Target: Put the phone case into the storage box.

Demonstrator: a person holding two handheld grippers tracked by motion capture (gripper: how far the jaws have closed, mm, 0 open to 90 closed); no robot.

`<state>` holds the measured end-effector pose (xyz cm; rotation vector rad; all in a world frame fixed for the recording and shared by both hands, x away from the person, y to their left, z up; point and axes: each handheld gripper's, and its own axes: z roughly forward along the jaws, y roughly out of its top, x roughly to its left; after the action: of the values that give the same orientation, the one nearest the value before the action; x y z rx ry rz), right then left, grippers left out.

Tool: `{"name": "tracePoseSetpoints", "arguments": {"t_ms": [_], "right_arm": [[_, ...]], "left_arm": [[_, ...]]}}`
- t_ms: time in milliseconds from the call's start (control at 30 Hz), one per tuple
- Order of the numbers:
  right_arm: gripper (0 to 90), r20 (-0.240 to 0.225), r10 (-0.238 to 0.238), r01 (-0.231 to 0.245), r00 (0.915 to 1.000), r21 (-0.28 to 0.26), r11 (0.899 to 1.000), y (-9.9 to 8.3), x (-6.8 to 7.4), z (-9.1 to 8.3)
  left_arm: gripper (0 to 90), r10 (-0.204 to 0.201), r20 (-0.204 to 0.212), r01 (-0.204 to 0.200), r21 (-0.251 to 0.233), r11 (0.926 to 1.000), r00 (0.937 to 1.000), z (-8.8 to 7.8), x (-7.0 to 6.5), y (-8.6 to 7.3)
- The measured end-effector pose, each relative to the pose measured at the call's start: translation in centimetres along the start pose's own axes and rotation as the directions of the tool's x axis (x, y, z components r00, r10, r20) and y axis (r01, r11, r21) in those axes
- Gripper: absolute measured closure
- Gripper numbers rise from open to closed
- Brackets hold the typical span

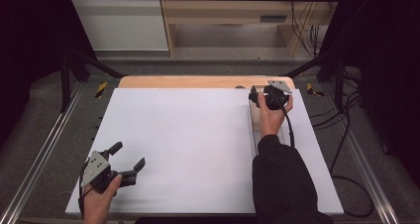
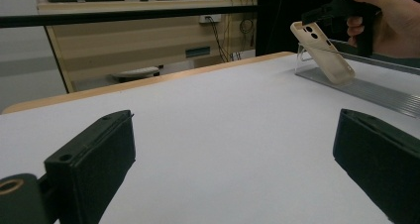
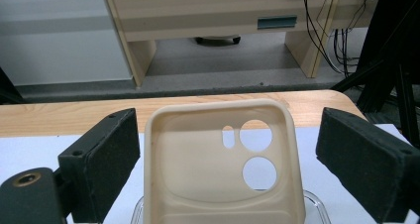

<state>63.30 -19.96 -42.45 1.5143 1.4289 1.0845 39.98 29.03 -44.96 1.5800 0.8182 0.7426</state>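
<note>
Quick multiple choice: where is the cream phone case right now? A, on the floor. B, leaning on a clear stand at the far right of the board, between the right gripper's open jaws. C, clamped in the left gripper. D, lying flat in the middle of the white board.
B: the phone case leans tilted on the clear stand, and the right gripper has a jaw on either side of it, with a gap showing on both sides.

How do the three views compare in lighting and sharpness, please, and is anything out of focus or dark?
High view: white table evenly lit, side edges fall into near-black, the whole soft. Left gripper view: own jaws close and slightly blurred, the beige phone case farther off reads clearly. Right gripper view: phone case sharp between open jaws, no glare.
</note>
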Motion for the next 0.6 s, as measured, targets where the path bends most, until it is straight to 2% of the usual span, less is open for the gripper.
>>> {"name": "tracePoseSetpoints", "arguments": {"t_ms": [467, 533, 600], "right_arm": [[11.1, -0.010, 0.013, -0.013, 0.9999, -0.028, 1.000, 0.9, 0.1, -1.0], [11.2, -0.012, -0.004, 0.003, 0.9999, -0.041, 0.999, 1.1, 0.2, -1.2], [11.3, -0.010, 0.000, 0.000, 0.9999, -0.046, 0.999, 1.3, 0.2, -1.5]], "left_arm": [[2.2, 0.002, 0.000, -0.002, 0.000, 1.0000, 1.0000, 0.0, -0.1, 0.0], [2.1, 0.006, 0.001, -0.006, 0.002, 1.0000, 1.0000, 0.0, -0.1, 0.0], [2.1, 0.011, 0.001, -0.011, 0.001, 0.9999, 0.9999, 0.0, -0.2, 0.0]]}}
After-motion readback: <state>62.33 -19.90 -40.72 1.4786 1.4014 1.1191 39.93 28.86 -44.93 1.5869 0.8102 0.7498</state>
